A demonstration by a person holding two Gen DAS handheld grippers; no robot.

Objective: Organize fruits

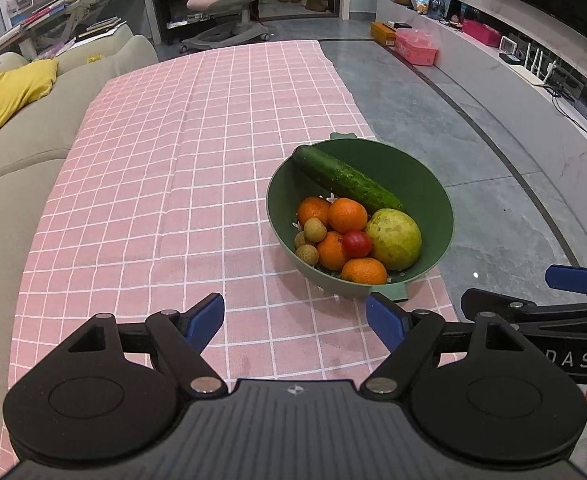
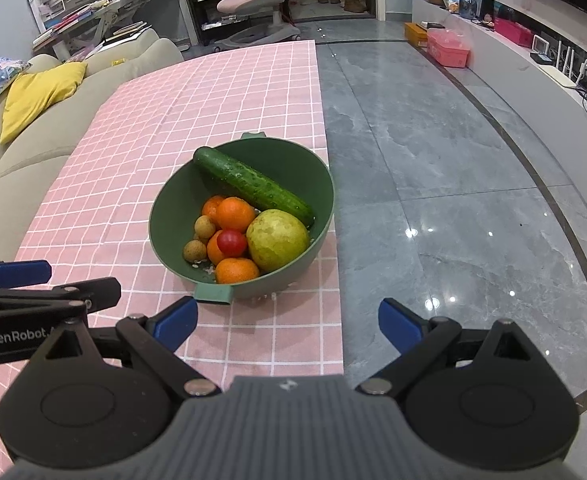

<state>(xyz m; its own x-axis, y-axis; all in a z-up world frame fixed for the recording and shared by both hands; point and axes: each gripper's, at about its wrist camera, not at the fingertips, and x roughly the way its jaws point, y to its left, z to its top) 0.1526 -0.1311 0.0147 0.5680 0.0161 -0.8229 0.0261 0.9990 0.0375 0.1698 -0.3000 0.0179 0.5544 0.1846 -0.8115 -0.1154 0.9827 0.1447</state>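
A green bowl (image 1: 429,184) (image 2: 173,204) stands near the right edge of the pink checked tablecloth (image 1: 153,180) (image 2: 133,140). In it lie a cucumber (image 1: 347,179) (image 2: 253,186), a green pear (image 1: 393,239) (image 2: 278,239), several oranges (image 1: 347,215) (image 2: 235,213), a red tomato (image 1: 356,243) (image 2: 231,241) and small brown longans (image 1: 315,229) (image 2: 204,227). My left gripper (image 1: 295,322) hovers open in front of the bowl, nothing between its blue pads. My right gripper (image 2: 287,326) is open too, just short of the bowl's near handle (image 2: 212,293), with nothing in it.
A beige sofa (image 1: 25,152) with a yellow cushion (image 1: 9,96) runs along the table's left side. Grey tiled floor (image 2: 453,180) lies right of the table edge. A low white shelf with boxes (image 1: 417,49) lines the far right wall; a desk and chair (image 1: 221,4) stand behind.
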